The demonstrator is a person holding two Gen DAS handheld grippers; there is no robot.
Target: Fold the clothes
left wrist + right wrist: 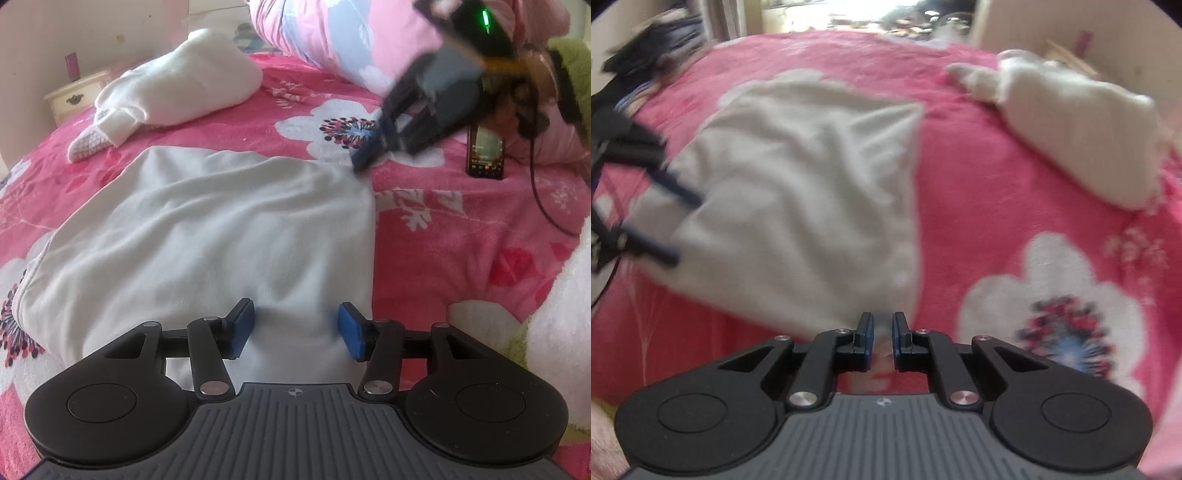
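White garment [207,236] lies flat mid-bed on the pink floral bed [443,240], long axis running away from the left hand-held gripper [295,328], whose jaws stand wide over its near end. Right hand-held gripper [882,339] narrow, empty, at its far corner.

Two garments lie on one bed [443,236]: one pale grey-white garment [207,236] spread flat and one folded white garment [192,88] farther back. Two tongs appear, the left tongs [295,330] and the right tongs [882,339]. One pink floral blanket [979,177] covers the bed, with one phone [485,151], one black cable [543,199] and one nightstand [74,98] also counted.
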